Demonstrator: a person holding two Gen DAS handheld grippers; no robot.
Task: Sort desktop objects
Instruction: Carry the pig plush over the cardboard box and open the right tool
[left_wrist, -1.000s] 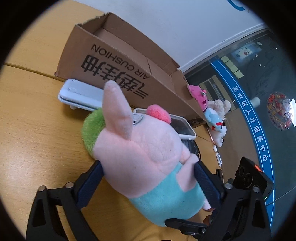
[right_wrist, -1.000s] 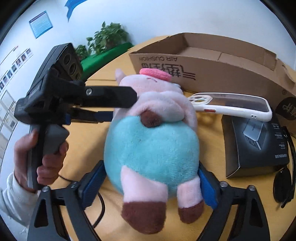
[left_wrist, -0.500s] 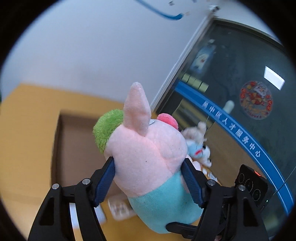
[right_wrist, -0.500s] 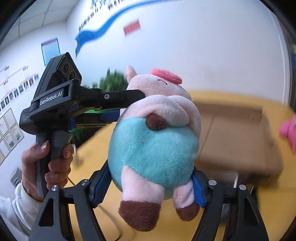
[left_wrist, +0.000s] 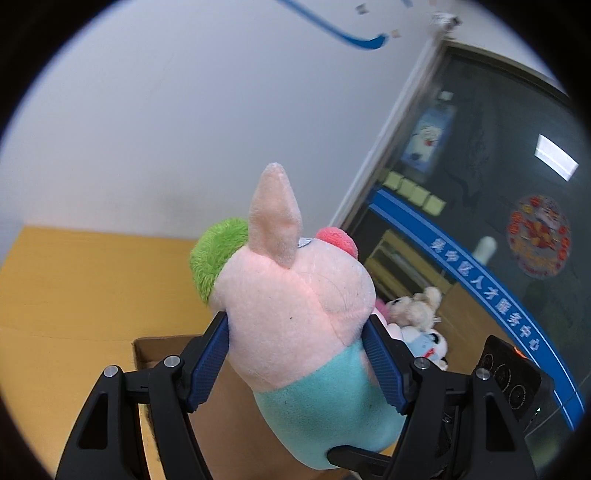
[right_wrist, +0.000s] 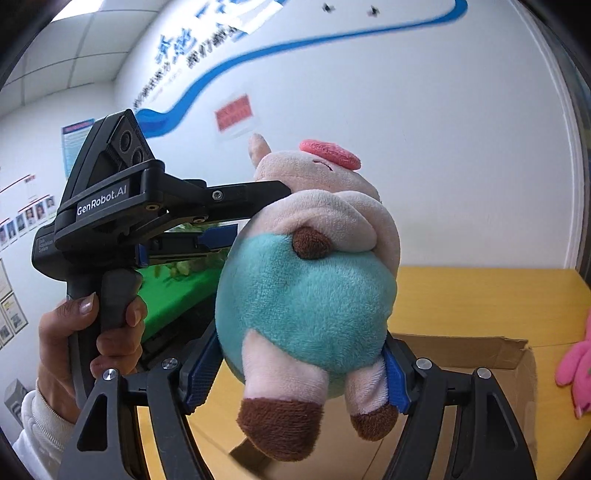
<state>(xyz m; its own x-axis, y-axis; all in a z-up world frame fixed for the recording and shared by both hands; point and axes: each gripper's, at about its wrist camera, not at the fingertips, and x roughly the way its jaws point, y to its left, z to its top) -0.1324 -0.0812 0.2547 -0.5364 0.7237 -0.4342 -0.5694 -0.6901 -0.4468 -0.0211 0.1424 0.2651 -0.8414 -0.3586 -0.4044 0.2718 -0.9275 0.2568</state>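
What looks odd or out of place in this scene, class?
The plush pig hangs in mid-air, clamped by both grippers at once: the left gripper squeezes its upper body, the right gripper its teal belly. The cardboard box has a ragged, torn flap edge.

The plush pig at the centre of the left wrist frame is pale pink with a turquoise belly, a bright green tuft and a coral-pink snout; in the right wrist frame its hooves are dark brown. The left gripper and right gripper are black with ribbed navy-blue pads. The table at left is orange-yellow, the cardboard box at lower right plain brown. The wall is white with a blue wavy stripe across the top. A magenta toy sits at the right edge
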